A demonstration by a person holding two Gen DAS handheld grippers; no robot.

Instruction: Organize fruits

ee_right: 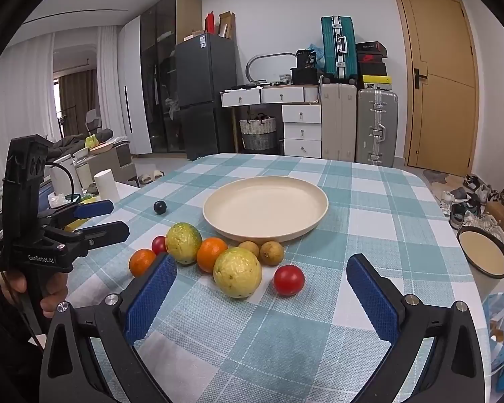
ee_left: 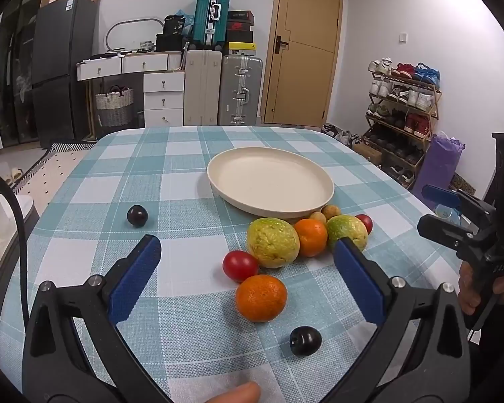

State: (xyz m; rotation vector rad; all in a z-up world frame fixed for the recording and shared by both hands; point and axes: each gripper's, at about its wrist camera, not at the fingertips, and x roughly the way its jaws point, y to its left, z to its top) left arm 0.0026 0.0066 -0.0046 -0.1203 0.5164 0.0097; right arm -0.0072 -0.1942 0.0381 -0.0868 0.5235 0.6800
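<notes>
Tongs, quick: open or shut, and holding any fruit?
Left tongs: open, holding nothing.
Right tongs: open, holding nothing.

This is somebody's lived-in home, a dining corner that doubles as storage. A table [ee_right: 386, 221] in a teal checked cloth fills the middle of the room. Along the far wall stand a dark fridge [ee_right: 205, 94], a white chest of drawers [ee_right: 301, 131] and a woven basket [ee_right: 258, 132], with hard-shell suitcases [ee_right: 358, 122] stacked beside shoeboxes [ee_right: 371, 57]. A wooden door [ee_right: 443, 77] closes the corner, and next to it a tiered shoe rack [ee_left: 403, 107] is crammed with sneakers. Slippers [ee_right: 149, 176] lie on the floor, and sheer curtains [ee_right: 20, 97] lead off toward a sitting area.
</notes>
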